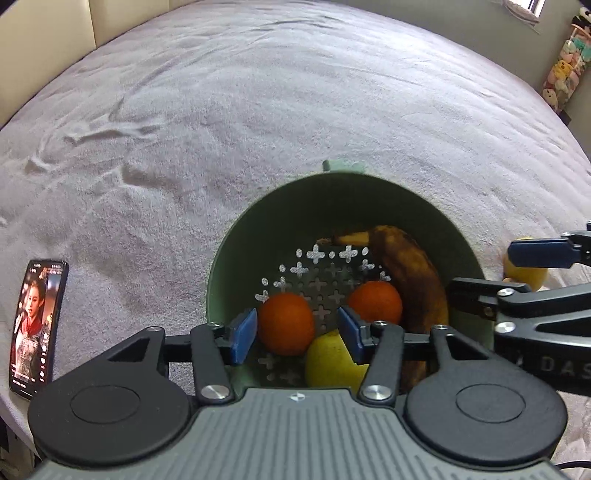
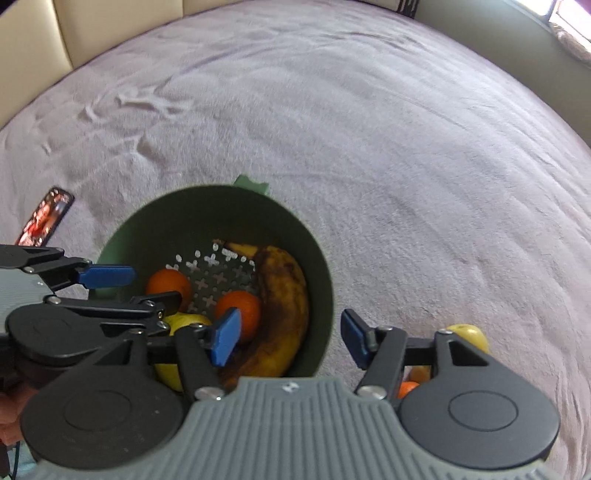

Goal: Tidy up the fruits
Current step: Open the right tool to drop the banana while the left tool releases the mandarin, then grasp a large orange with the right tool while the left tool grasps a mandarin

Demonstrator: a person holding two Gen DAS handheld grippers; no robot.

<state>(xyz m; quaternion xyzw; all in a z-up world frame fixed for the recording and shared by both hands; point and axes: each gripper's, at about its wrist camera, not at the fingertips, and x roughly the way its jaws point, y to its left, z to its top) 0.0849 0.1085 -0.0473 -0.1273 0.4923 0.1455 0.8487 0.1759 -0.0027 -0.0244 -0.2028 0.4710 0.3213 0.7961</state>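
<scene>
A green perforated basket (image 1: 266, 221) (image 2: 147, 229) stands on the bed. It holds two oranges (image 1: 286, 323) (image 1: 375, 301), a browned banana (image 1: 406, 262) (image 2: 284, 291) and a yellow apple (image 1: 332, 362). My left gripper (image 1: 297, 334) is open above the basket's near side, its pads either side of the left orange, not touching it. My right gripper (image 2: 288, 341) is open and empty, straddling the basket's right rim. Another yellow apple (image 2: 467, 334) (image 1: 526, 273) and an orange (image 2: 408, 387) lie on the bed right of the basket.
A phone (image 1: 37, 325) (image 2: 46, 218) with a lit screen lies on the grey-lilac bedspread (image 1: 295, 110) left of the basket. A beige headboard (image 2: 92, 29) is at the far left. Plush toys (image 1: 565, 70) hang at the far right.
</scene>
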